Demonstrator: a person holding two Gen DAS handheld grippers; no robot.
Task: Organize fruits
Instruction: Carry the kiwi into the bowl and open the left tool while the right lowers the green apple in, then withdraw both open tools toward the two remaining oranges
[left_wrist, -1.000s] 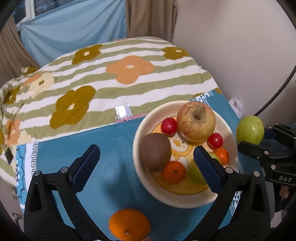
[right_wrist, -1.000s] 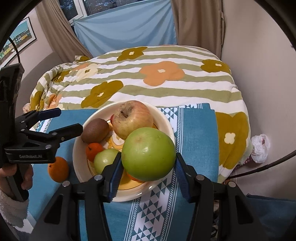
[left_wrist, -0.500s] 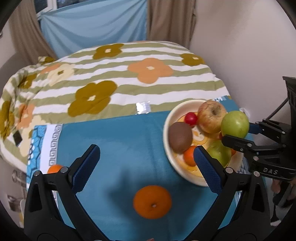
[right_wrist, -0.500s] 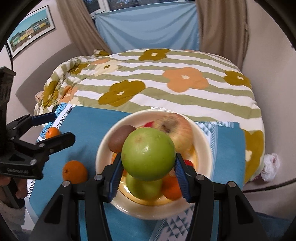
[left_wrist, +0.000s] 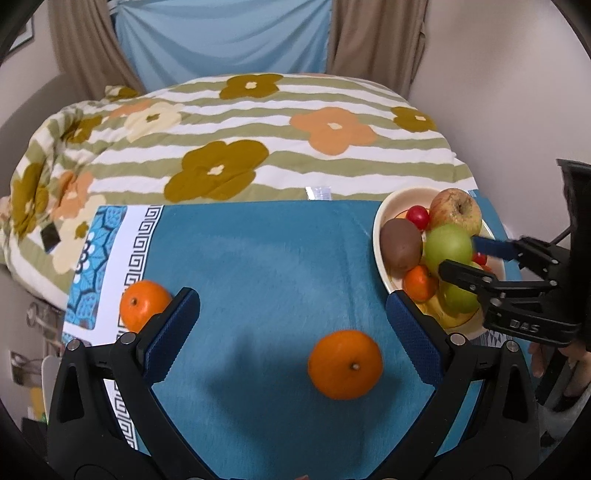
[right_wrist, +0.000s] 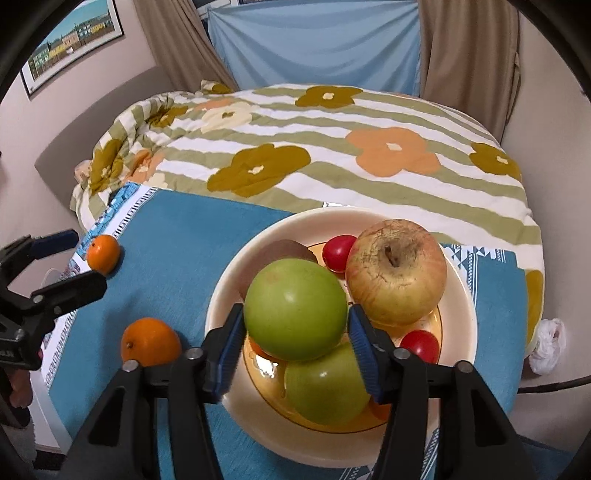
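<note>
**Q:** What does the right wrist view show of the step in hand?

**A:** The right gripper (right_wrist: 295, 341) is over the bowl (right_wrist: 461, 306), its jaws opening around a green apple (right_wrist: 295, 314). The apple is between the pads, perched on a second green apple (right_wrist: 325, 391) just below the fingertips and beside the russet apple (right_wrist: 397, 269) ahead and to the right. Whether the pads have cleared the skin cannot be told.

**Q:** How should the release be finished?

**A:** Probably by letting the jaws spread fully before lifting, then drawing straight back. The apple sits high on round fruit and may roll if a pad drags it.

**Q:** And the left gripper?

**A:** The left gripper (left_wrist: 291, 332) is wide and empty. An orange (left_wrist: 345, 363) lies on the blue cloth (left_wrist: 258, 258) between its fingers, slightly toward the right one. A second orange (left_wrist: 142, 304) sits just outside the left finger.

**Q:** What does each view add?

**A:** The left view shows the kiwi (left_wrist: 400, 243) in full, mostly hidden from the right. The right view alone shows the bowl's near rim.
</note>
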